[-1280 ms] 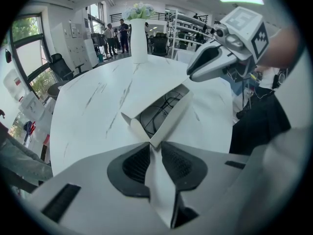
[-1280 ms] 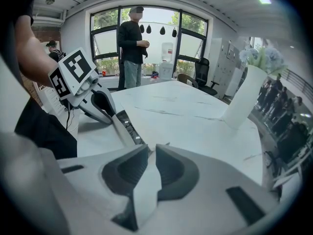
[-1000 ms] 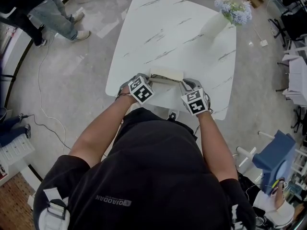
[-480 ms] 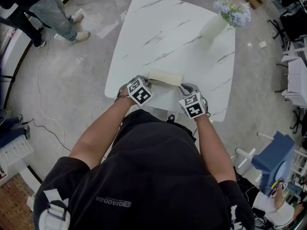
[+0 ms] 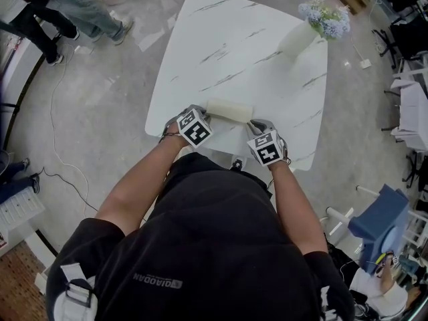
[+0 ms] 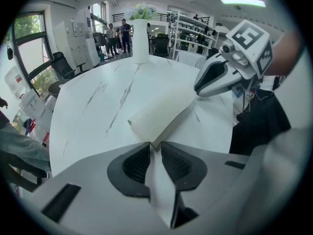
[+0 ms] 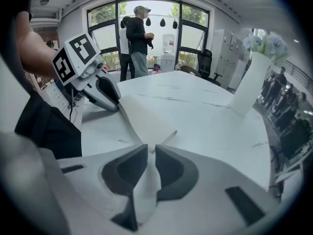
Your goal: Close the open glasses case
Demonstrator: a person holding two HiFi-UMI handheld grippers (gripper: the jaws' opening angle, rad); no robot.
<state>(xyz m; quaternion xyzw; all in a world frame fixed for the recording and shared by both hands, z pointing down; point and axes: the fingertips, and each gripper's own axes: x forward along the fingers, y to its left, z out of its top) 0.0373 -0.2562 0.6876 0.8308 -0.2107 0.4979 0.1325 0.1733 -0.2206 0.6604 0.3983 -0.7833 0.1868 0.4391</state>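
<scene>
A cream glasses case (image 5: 229, 110) lies near the front edge of the white marbled table (image 5: 227, 39), its lid lowered to a narrow seam. My left gripper (image 5: 208, 115) is at the case's left end and my right gripper (image 5: 251, 123) at its right end. In the left gripper view the jaws (image 6: 154, 145) are closed together on the near corner of the case (image 6: 161, 111), and the right gripper (image 6: 220, 75) touches the far end. In the right gripper view the jaws (image 7: 151, 150) pinch the case's edge (image 7: 144, 119), with the left gripper (image 7: 102, 94) at the other end.
A white vase (image 5: 299, 37) with pale blue flowers (image 5: 326, 15) stands at the table's far right corner. People (image 5: 73, 5) stand on the floor at the upper left. A blue seat (image 5: 378, 223) and shelving sit to the right.
The case's raised lid has come down until the case looks almost closed. Both grippers shifted slightly left and away from me, staying at the case's ends. The people at upper left walked on.
</scene>
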